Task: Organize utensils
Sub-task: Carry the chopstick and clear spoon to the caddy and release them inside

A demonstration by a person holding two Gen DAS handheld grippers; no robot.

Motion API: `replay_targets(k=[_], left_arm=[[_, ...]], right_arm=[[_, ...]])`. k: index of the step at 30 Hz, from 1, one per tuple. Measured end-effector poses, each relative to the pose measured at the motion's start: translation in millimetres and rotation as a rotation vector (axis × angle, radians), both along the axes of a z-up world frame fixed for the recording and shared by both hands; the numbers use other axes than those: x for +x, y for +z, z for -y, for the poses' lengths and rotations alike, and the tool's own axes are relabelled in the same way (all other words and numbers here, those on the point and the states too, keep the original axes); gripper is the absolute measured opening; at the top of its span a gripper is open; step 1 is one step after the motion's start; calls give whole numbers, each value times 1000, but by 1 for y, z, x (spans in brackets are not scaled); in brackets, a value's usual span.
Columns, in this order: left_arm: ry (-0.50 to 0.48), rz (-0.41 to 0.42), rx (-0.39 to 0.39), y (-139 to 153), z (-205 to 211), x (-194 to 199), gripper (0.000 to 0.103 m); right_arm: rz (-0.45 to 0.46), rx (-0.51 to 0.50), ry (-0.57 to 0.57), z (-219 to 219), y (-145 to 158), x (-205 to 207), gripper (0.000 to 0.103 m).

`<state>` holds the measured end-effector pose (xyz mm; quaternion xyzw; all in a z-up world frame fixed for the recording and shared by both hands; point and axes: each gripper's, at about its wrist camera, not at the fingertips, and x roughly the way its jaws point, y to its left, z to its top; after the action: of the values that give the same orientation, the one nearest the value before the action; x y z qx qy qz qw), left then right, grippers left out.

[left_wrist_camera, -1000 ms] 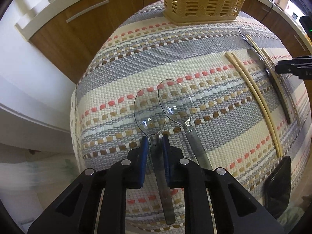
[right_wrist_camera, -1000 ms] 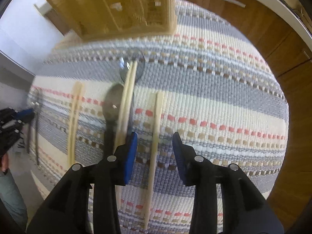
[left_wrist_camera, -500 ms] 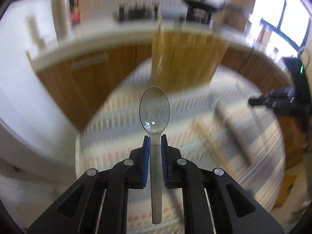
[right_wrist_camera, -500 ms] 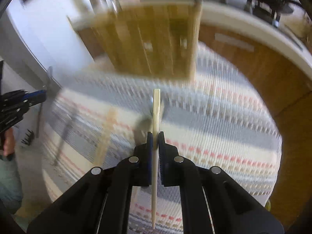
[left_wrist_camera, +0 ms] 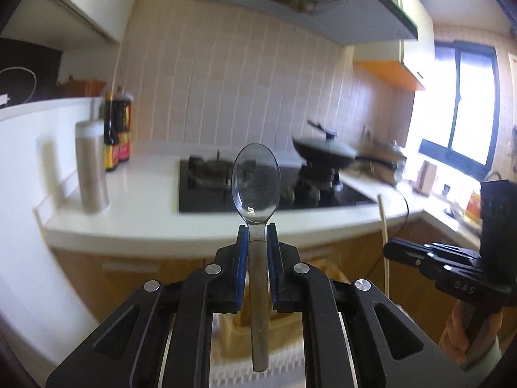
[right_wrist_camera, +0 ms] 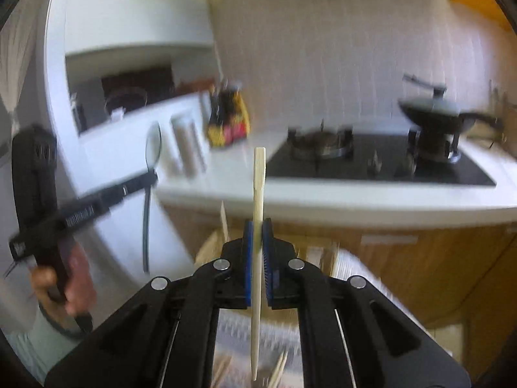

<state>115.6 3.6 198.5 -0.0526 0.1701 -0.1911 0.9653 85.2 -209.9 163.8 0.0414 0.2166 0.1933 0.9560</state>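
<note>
- My left gripper pinches a clear spoon by its neck, bowl up, in front of the hob.
- My right gripper clamps one pale chopstick, upright, nearer than the hob.
- The blurred basket seems to sit below both.

Motion blur smears the wok, bottles and basket in the right view (bottle labels unreadable); the mat is cut off by the left view's bottom edge
</note>
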Motion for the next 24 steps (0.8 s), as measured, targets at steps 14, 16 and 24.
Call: replay_targets(k=[14,16,24], left_arm=[[64,134,-92,-38,3,46,10],[63,126,-101,-48,1,53,10],[70,118,-74,-80,8,61,10]], right_arm=[[281,-45,-326,-6,-4,61,4],[263,-42,-328,-5,-14,70,4],[272,-58,-334,-6,-49,74,5]])
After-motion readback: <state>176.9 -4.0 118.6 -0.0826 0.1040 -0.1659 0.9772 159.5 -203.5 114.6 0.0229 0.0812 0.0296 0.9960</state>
